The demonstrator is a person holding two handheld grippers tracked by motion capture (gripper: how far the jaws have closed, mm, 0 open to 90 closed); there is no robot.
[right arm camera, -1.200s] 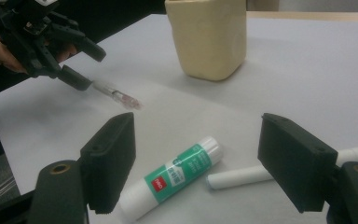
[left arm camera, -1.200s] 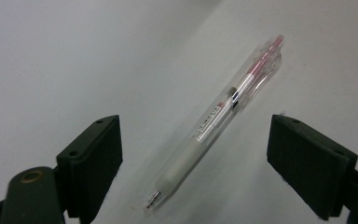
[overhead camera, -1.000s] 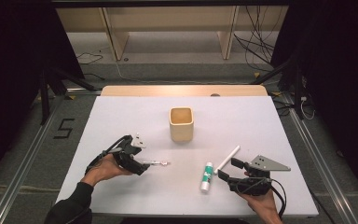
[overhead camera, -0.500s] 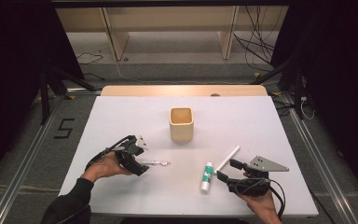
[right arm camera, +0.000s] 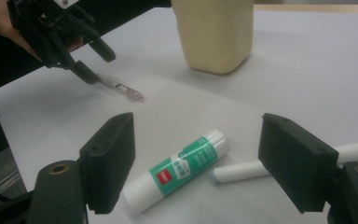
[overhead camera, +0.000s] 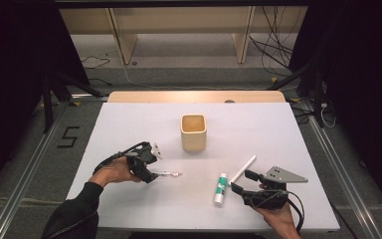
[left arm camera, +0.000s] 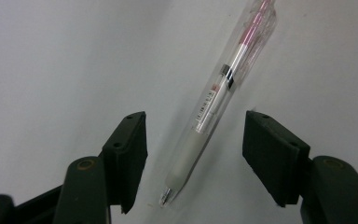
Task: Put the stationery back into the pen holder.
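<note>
Pen point(left arm camera: 216, 100) lies between open jaws; cup point(overhead camera: 194, 132) beyond.

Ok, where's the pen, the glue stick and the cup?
pen point(left arm camera: 216, 95): left gripper view, middle of its clear barrel.
glue stick point(right arm camera: 186, 161): right gripper view, green label.
cup point(overhead camera: 194, 137): high view, front wall.

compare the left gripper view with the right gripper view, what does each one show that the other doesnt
Left gripper view alone: the clear pen's fine detail, with its printed label, pale grip and metal tip, lying between the left claw's open jaws without touching either.

Right gripper view alone: the glue stick and the white stick lying between the right claw's open jaws, plus the beige cup standing behind.

Both: the pen, the left claw around it, and the white table.
</note>
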